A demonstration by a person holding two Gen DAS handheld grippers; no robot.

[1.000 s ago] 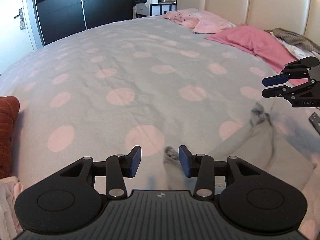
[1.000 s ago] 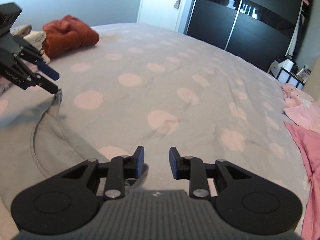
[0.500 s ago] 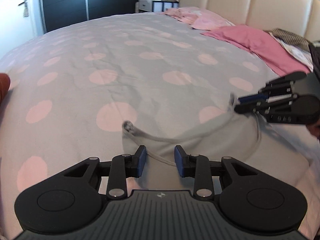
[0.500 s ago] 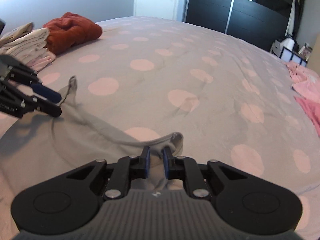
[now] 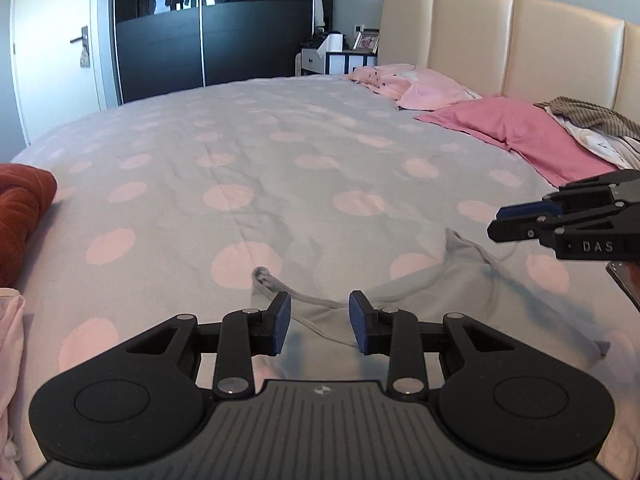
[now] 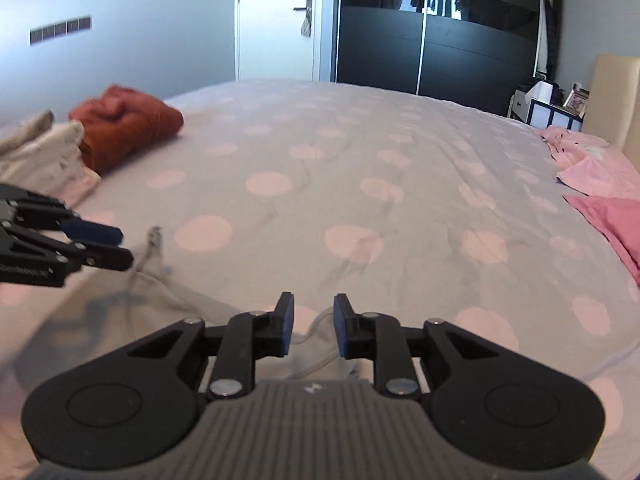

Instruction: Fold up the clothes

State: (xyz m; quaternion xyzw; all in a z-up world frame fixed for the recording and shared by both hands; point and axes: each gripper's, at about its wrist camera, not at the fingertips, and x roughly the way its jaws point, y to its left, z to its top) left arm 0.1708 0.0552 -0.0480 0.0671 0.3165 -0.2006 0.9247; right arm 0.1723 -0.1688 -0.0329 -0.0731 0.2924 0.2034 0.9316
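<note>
A light grey garment (image 5: pixel 404 296) lies spread flat on the dotted bedspread (image 5: pixel 248 152), one corner peaking toward the right. My left gripper (image 5: pixel 318 320) hovers over its near edge, jaws apart, with the neckline seam crossing the gap and no pad pressing on it. In the right wrist view, the same garment (image 6: pixel 160 300) lies at the lower left. My right gripper (image 6: pixel 314 322) is just above its pale hem, and its jaws are opening with the hem loose between them. Each view shows the other gripper from the side: the right gripper (image 5: pixel 496 224) and the left gripper (image 6: pixel 125 246).
A rust-red folded garment (image 6: pixel 124 128) and a pale folded pile (image 6: pixel 40 160) sit at the bed's left side. Pink pillows (image 5: pixel 520 132) and a heap of striped clothes (image 5: pixel 592 120) lie by the cream headboard (image 5: pixel 500 40). A dark wardrobe (image 6: pixel 436 40) stands beyond the bed.
The right jaws, nearly shut on the garment's edge half a second ago, now stand wider. The left jaws narrowed slightly since the first frame. The garment's top edge now rests flatter on the bed.
</note>
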